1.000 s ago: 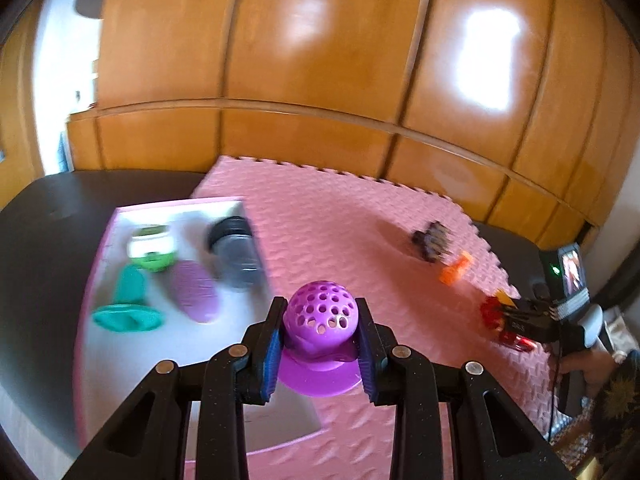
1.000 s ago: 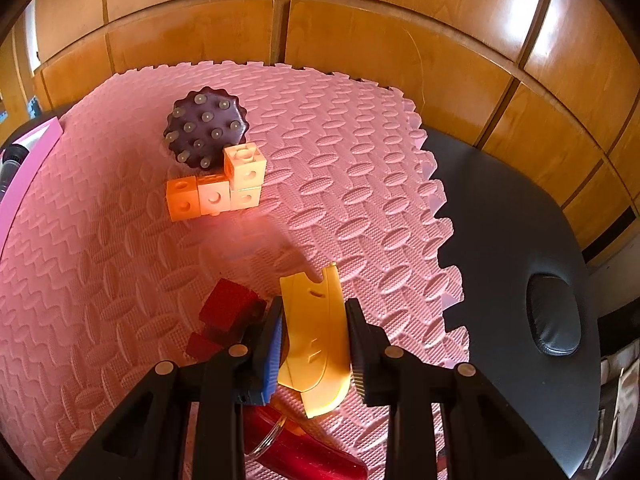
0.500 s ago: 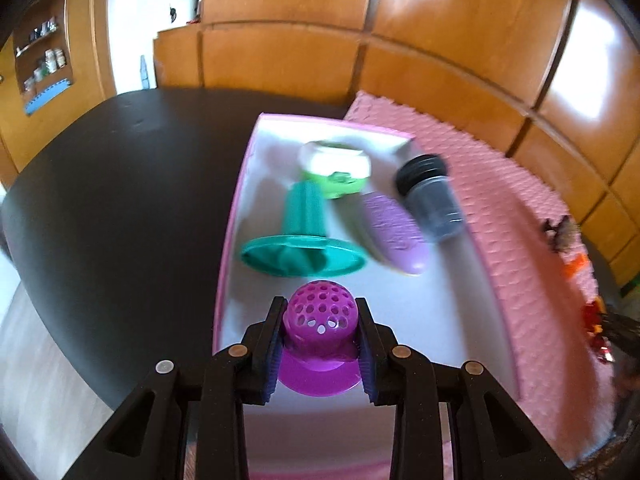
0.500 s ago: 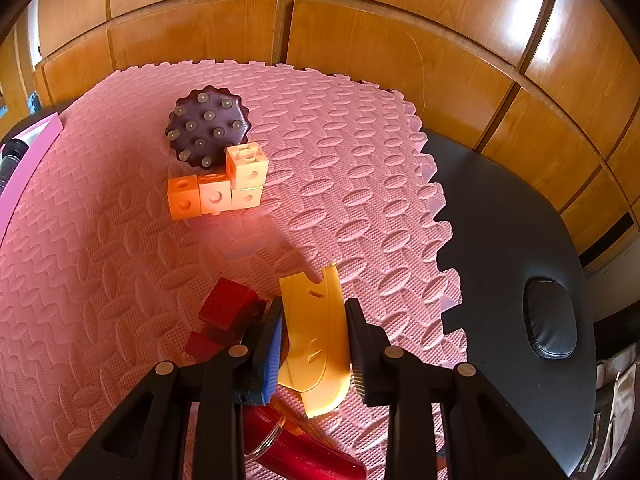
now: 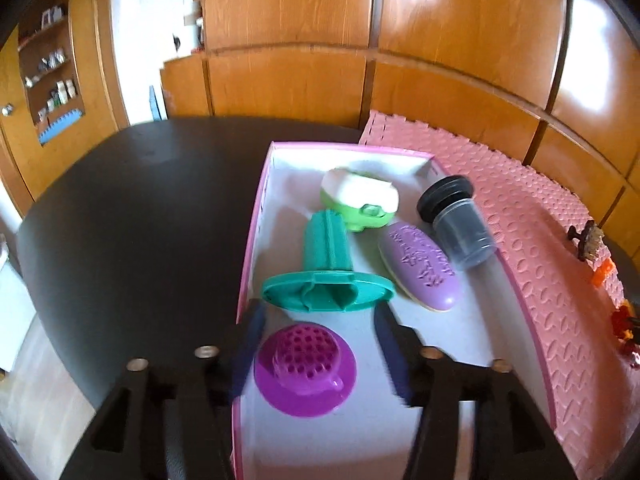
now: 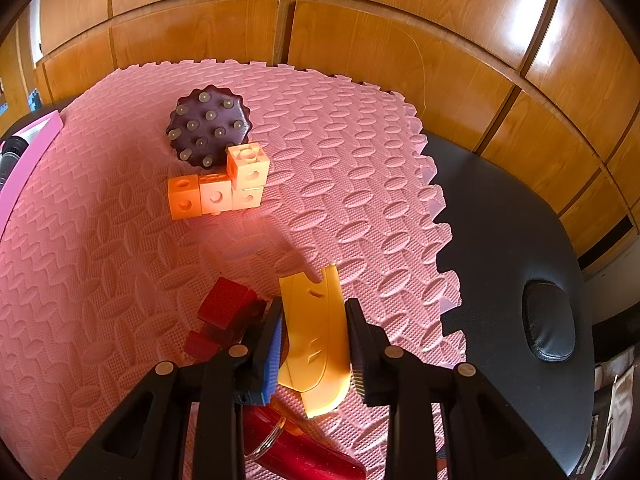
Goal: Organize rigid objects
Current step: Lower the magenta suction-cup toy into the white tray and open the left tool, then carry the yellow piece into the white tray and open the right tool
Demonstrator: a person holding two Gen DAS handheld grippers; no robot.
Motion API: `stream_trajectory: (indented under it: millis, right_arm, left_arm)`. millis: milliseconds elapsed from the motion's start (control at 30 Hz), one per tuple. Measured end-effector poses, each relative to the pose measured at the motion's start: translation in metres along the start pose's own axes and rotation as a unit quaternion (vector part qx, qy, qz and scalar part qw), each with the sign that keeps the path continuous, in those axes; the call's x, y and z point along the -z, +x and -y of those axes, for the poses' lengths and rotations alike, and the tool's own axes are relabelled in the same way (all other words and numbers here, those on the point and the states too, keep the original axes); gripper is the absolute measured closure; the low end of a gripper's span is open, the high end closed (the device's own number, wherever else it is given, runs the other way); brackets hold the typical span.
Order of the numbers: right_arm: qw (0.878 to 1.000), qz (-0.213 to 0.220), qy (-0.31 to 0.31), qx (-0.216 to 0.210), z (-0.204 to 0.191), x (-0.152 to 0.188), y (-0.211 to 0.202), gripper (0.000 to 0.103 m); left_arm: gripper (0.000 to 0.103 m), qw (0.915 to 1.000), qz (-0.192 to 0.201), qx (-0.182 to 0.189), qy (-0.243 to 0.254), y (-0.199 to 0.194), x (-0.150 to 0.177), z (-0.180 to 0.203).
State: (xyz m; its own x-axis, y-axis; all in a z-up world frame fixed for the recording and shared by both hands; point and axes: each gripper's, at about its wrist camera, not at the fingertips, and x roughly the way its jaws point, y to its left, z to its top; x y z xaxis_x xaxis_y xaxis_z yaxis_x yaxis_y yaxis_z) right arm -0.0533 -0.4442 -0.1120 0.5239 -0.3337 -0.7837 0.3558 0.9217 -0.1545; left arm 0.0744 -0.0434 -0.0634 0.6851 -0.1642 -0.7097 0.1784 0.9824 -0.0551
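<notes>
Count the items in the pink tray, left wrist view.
5. Magenta perforated strainer nearest, between the open left gripper fingers; teal plastic funnel behind it; lilac oval soap; green-white round container; dark lidded jar against the right wall.

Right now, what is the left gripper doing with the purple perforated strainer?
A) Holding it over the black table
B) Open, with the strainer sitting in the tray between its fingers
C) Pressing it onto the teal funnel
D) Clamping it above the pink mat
B: the left gripper is spread wide, clear of the purple perforated strainer, which rests on the tray floor.
</notes>
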Motion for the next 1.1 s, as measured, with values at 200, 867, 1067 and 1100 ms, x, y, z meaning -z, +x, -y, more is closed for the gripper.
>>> stream_trajectory:
  millis: [200,867,1067,1100]
  right_arm:
    - [1.0,0.001,-0.004,0.005,-0.001,0.001,-0.001,0.074]
    - [1.0,-0.003,0.009,0.006,-0.001,-0.001,0.0,0.075]
    - [0.999,0.002,0.041,0.016,0.009,-0.003,-0.002,0.075]
    - [0.999,0.007,0.051,0.014,0.012,-0.004,-0.005,0.075]
  left_arm:
    - [0.041,0.9995,0.032,-0.008,-0.003,-0.026,0.005,0.006]
    - [0.041,0.9986,0.05,0.014,-0.011,-0.063,0.012,0.014]
    - [0.041,0.9985,0.05,0.015,-0.017,-0.064,0.015,0.01]
    - [0.041,0.9985,0.05,0.015,-0.018,-0.064,0.015,0.009]
